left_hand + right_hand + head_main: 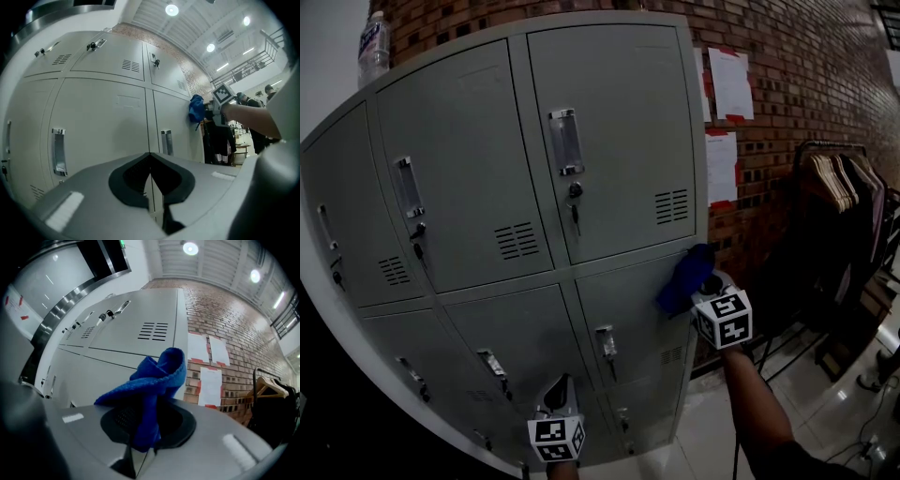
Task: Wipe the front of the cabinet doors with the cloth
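A grey metal locker cabinet [534, 187] with several doors, handles and vents fills the head view. My right gripper [705, 281] is shut on a blue cloth [684, 277] and holds it against the cabinet's right edge, at the top of a lower right door. In the right gripper view the cloth [157, 380] bunches up out of the jaws, beside the cabinet door [136, 333]. My left gripper [559, 398] is low in front of the bottom doors, shut, holding nothing. The left gripper view shows the cloth [196, 108] far off at the right.
A brick wall [787, 112] with taped papers [729, 84] stands right of the cabinet. A clothes rack with hangers and dark garments [844, 206] is at the far right. A plastic bottle [372, 45] sits on the cabinet's top. The tiled floor [806, 394] lies below.
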### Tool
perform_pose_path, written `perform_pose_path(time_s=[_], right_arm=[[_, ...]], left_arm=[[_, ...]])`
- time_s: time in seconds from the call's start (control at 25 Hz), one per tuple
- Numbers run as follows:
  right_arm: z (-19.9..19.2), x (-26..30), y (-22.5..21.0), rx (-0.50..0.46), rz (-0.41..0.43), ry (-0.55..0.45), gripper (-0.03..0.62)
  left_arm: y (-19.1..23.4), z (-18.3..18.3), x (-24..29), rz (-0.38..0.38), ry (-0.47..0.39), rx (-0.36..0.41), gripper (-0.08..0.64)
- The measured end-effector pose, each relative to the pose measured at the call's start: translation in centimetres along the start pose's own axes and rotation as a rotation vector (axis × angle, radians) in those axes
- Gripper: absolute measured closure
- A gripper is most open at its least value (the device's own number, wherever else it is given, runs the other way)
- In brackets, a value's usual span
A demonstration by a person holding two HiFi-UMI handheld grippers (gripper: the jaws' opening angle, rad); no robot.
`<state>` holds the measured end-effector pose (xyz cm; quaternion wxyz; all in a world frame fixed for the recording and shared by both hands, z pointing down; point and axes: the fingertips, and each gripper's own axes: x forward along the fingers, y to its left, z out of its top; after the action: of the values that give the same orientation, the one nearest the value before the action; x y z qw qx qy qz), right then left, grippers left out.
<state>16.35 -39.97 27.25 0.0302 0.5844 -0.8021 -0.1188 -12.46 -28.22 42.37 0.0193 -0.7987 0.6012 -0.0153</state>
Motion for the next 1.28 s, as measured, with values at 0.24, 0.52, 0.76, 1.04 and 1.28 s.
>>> perform_pose_path(time_s=[0.24,0.52,0.76,1.04,1.28], right_arm=[[0.3,-0.7,-0.7,-0.002,-0.025,0.004,0.521],[2.0,-1.5,10.8,-0.025,0.133,-0.067,0.518],[-0.1,0.4,20.8,-0.086,0.29,-0.023,0.518],[-1.7,2.3,23.4,-0.146,0.29,0.017,0.518],[-1.5,2.3,22.2,-0.09,0.275,0.003,0.523]], left_arm=[[0.2,-0.4,0.1,-0.001,0.009,-0.009,0.543],[1.7,-0.7,-0.5,0.024,0.009,-0.045,0.543],[2.6,-0.5,-1.7,0.031,-0.008,-0.054,0.543],[3.7,-1.6,-3.2,0.046,0.014,-0.057,0.543],[3.8,-2.2,-3.0,0.042,0.025,-0.057,0.543]])
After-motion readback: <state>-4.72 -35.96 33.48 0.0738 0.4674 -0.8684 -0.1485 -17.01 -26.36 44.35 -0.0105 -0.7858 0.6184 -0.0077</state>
